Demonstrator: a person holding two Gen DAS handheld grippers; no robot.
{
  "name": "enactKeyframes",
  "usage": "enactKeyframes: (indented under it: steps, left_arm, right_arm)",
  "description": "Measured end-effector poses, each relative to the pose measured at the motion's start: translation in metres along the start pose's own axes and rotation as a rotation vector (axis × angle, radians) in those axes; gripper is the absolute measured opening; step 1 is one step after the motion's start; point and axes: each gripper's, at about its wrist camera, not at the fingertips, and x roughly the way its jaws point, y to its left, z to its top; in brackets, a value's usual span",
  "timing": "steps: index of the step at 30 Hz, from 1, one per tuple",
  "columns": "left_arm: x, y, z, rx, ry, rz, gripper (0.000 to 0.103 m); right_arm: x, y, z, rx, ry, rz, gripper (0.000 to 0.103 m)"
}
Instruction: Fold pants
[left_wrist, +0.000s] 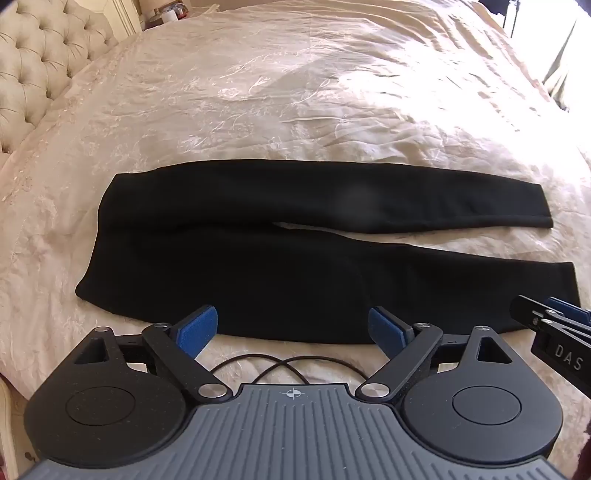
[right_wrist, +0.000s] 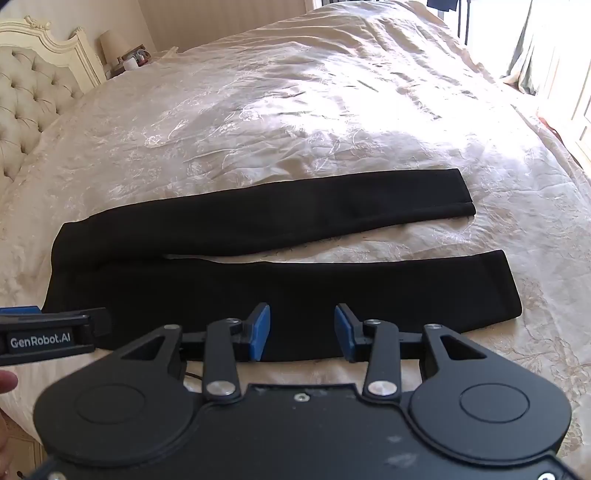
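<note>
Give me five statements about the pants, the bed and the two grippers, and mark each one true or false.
1. The black pants lie spread flat on the cream bedspread. True.
2. The two legs lie stacked one on top of the other. False: they lie side by side, with a strip of bedspread showing between them toward the cuffs.
3. The left gripper is clamped on the waistband. False: its jaws stand wide open at the near edge of the pants, holding nothing.
4. The right gripper is open, with nothing pressed between its blue pads. True.
5. A tufted headboard stands at the left end of the bed. True.
</note>
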Motion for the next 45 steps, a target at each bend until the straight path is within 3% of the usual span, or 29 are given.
enactKeyframes:
  steps: [12, 45]
  left_arm:
    - [0.002, -0.003, -0.009, 0.000, 0.021, 0.015, 0.089]
    - [0.003, -0.002, -0.017, -0.007, 0.042, 0.013, 0.089]
  right_arm:
    - [-0.004, 0.004, -0.013, -0.018, -0.001, -0.009, 0.041]
    - [0.004, 0.006, -0.001, -0.039, 0.037, 0.002, 0.041]
